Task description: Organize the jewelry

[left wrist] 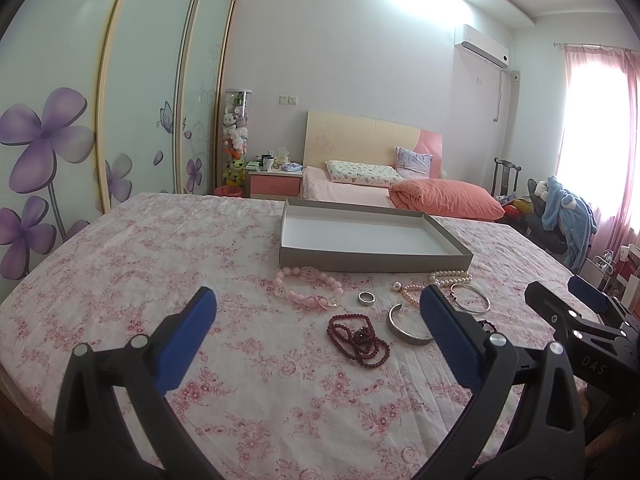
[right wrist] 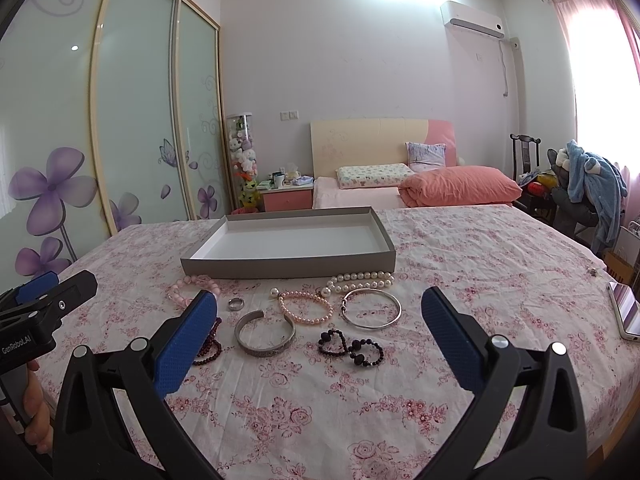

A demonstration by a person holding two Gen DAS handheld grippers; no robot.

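An empty grey box tray [left wrist: 372, 258] [right wrist: 288, 268] lies on a floral sheet, and jewelry is spread in front of it. In the left wrist view I see a pink bead bracelet [left wrist: 310, 286], a silver ring [left wrist: 366, 298], a dark red bead string [left wrist: 358, 338] and a silver cuff [left wrist: 404, 328]. The right wrist view adds a white pearl strand [right wrist: 360, 280], a pink pearl bracelet [right wrist: 308, 306], a thin silver bangle [right wrist: 372, 307] and a black bead bracelet [right wrist: 352, 348]. My left gripper [left wrist: 316, 304] and right gripper [right wrist: 320, 308] both hover open above the jewelry, holding nothing.
A phone [right wrist: 626, 314] lies at the sheet's right edge, with a small metal piece [right wrist: 592, 272] near it. Beyond the surface are a bed with an orange duvet [right wrist: 460, 186], a nightstand [right wrist: 286, 196], a wardrobe [right wrist: 132, 120] on the left and a chair with clothes [right wrist: 592, 192].
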